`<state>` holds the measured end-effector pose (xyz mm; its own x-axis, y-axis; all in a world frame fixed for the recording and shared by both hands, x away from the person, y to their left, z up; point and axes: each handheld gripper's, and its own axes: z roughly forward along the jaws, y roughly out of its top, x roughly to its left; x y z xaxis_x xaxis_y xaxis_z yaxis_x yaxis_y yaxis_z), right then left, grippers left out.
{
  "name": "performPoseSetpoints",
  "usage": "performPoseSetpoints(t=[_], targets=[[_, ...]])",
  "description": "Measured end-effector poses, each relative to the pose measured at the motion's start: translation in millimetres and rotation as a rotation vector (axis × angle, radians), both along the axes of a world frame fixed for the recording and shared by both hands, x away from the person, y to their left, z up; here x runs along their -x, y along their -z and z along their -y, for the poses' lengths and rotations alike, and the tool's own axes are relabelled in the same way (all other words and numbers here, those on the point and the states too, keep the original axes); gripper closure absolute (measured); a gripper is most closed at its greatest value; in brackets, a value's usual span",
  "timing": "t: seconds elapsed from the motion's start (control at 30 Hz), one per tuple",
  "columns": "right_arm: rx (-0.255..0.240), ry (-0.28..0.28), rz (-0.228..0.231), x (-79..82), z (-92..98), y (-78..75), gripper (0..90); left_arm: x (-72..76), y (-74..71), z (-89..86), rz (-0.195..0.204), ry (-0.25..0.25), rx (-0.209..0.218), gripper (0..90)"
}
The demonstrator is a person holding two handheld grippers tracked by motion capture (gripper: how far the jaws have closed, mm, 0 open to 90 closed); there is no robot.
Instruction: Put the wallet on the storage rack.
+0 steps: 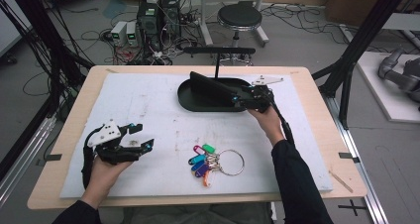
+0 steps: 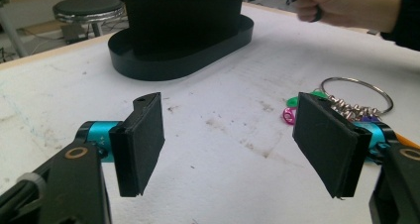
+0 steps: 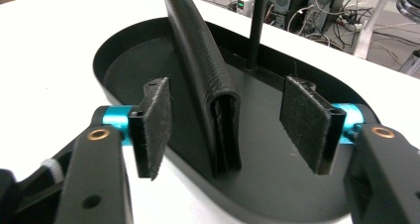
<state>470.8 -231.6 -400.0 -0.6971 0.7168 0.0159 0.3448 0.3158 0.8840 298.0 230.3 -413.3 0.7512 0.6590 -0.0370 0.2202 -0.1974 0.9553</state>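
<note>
Right claw (image 3: 225, 120): jaws wide apart, flanking the folded black wallet (image 3: 208, 85) without pressing it. Wallet stands on edge in the black oval tray (image 1: 190, 102), far centre of the white tabletop (image 1: 148, 100). Left claw (image 1: 143, 137): jaws wide, empty, near left. Key ring with coloured tags (image 1: 210, 162): near centre, well apart from the tray.

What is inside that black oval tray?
A folded black wallet stands on edge in the black oval tray, between the right hand-held gripper's open pads. A thin black post rises behind it. The wallet's inside is hidden.
</note>
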Motion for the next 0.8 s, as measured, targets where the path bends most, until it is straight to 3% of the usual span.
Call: performPoseSetpoints(t=[0.2, 0.23, 0.37, 0.4, 0.7, 0.8], targets=[[-0.036, -0.023, 0.008, 23.0, 20.6, -14.9, 30.2, -10.2, 2.5, -0.6, -0.033, 0.011, 0.011, 25.0], [-0.049, -0.037, 0.024, 34.4, 28.4, -19.5, 28.4, -11.5, 3.0, -0.6, -0.040, 0.016, 0.010, 25.0], [-0.069, -0.051, 0.048, 48.3, 39.3, -24.6, 26.2, -14.3, 5.1, -0.3, -0.055, -0.001, -0.003, 23.4], [-0.099, -0.044, 0.069, 59.2, 48.2, -26.9, 25.9, -14.6, 5.9, -0.3, -0.064, -0.010, -0.005, 23.3], [-0.119, -0.060, 0.092, 87.5, 64.5, -25.9, 29.4, -17.4, 7.4, -5.7, -0.075, -0.024, -0.005, 23.1], [-0.159, -0.054, 0.117, 98.8, 72.6, -21.8, 29.3, -17.1, 7.9, -8.9, -0.061, -0.021, -0.007, 22.8]])
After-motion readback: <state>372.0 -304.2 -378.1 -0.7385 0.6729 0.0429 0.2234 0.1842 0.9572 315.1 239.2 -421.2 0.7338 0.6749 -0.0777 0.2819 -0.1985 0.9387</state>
